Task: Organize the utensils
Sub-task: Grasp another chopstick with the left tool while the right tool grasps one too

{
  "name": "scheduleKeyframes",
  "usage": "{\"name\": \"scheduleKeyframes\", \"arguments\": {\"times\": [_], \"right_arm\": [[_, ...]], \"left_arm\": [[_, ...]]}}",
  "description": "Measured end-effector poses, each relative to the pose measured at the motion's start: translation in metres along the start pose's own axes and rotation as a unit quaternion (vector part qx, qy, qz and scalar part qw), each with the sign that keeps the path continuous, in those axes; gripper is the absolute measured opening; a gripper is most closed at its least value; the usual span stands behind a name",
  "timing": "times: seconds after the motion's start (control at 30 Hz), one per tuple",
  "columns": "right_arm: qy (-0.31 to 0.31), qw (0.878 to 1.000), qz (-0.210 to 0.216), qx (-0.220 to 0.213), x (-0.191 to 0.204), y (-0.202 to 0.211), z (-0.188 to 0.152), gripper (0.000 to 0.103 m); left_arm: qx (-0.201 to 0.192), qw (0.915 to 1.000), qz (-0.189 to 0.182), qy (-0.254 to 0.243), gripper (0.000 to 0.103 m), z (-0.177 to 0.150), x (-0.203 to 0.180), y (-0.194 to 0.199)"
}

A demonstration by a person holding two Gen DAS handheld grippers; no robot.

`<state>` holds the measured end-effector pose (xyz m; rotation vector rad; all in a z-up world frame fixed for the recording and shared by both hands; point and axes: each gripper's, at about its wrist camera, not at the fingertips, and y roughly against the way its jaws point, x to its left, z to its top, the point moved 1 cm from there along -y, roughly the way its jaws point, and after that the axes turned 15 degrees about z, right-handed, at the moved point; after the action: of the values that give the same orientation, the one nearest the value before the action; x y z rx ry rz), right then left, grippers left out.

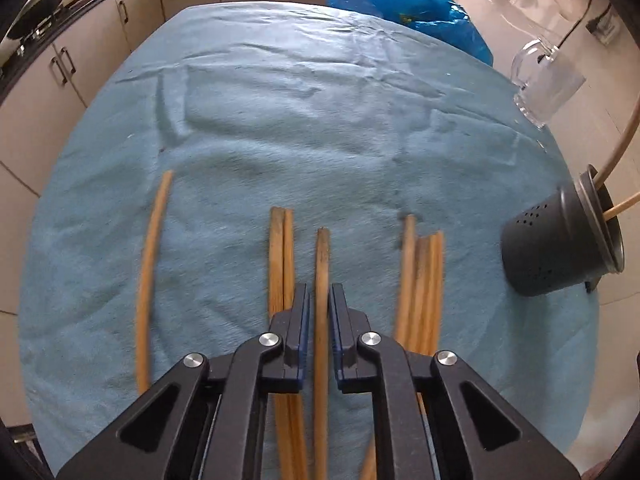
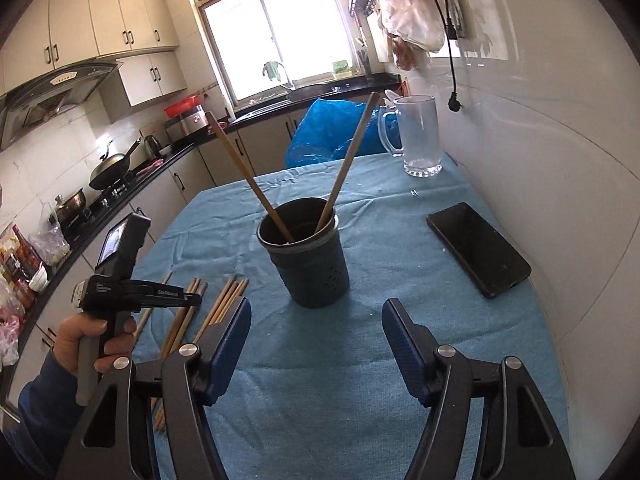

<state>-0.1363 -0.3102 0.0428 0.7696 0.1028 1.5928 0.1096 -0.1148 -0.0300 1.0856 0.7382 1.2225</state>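
Note:
Several wooden chopsticks lie side by side on the blue cloth (image 1: 304, 128). My left gripper (image 1: 319, 294) straddles a single chopstick (image 1: 322, 256), its jaws narrowed close beside it with small gaps showing. A pair (image 1: 281, 256) lies to its left, a bundle (image 1: 424, 276) to its right, one lone stick (image 1: 154, 248) far left. The dark perforated utensil holder (image 2: 310, 256) stands mid-table with two chopsticks (image 2: 348, 160) leaning in it. My right gripper (image 2: 316, 332) is open and empty, just in front of the holder. The left gripper (image 2: 188, 300) shows at left over the chopsticks (image 2: 224, 304).
A glass mug (image 2: 420, 136) stands at the far right of the table, a black phone (image 2: 478, 248) lies near the wall. A blue plastic bag (image 2: 328, 128) sits behind the table. Kitchen counter and cabinets run along the left.

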Motion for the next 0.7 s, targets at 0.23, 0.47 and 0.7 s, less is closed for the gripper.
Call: {"name": "scheduleKeyframes", "arguments": {"times": [0.23, 0.47, 0.7], "right_arm": [[0.002, 1.000, 0.014, 0.007, 0.009, -0.010, 0.000, 0.073], [0.010, 0.999, 0.020, 0.023, 0.021, -0.014, -0.001, 0.073], [0.029, 0.994, 0.066, 0.078, 0.056, -0.041, 0.006, 0.054]], "left_arm": [[0.007, 0.9997, -0.019, 0.010, 0.011, 0.005, 0.013, -0.002], [0.004, 0.9996, -0.017, 0.022, 0.007, 0.012, 0.008, -0.008], [-0.052, 0.9953, -0.056, 0.060, 0.007, -0.011, 0.044, 0.034]]}}
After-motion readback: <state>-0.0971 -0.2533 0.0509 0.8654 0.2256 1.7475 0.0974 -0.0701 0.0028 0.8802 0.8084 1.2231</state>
